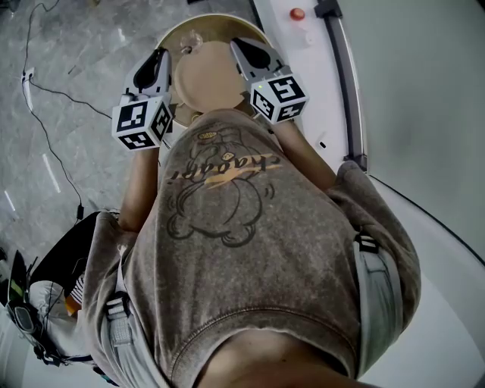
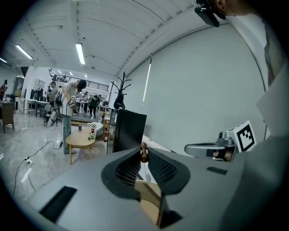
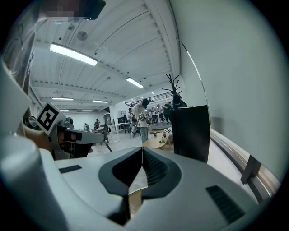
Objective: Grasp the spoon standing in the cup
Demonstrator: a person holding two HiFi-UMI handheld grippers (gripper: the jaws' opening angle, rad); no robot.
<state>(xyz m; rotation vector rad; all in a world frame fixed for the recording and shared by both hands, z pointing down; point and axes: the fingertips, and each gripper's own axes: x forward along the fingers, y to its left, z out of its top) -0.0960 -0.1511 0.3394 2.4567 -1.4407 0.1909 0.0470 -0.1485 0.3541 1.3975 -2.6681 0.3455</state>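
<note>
In the left gripper view my left gripper (image 2: 143,154) is shut on the spoon (image 2: 144,153). Only the spoon's brown, knobbed wooden end shows, pinched at the jaw tips. In the head view the left gripper (image 1: 159,57) hovers over the left rim of a round wooden table (image 1: 216,79). A small clear object (image 1: 193,39) on that table may be the cup; I cannot tell. My right gripper (image 3: 142,151) is shut with nothing between its jaws. It sits over the table's right side (image 1: 239,47). Each gripper shows in the other's view: the right gripper (image 2: 205,149) and the left gripper (image 3: 86,135).
A tall black panel (image 2: 128,131) stands ahead, by the white wall. A white counter with a red button (image 1: 297,14) runs to the right. Cables (image 1: 45,95) cross the grey floor at left; a dark bag (image 1: 64,265) lies there. People stand by a low wooden table (image 2: 81,139) far off.
</note>
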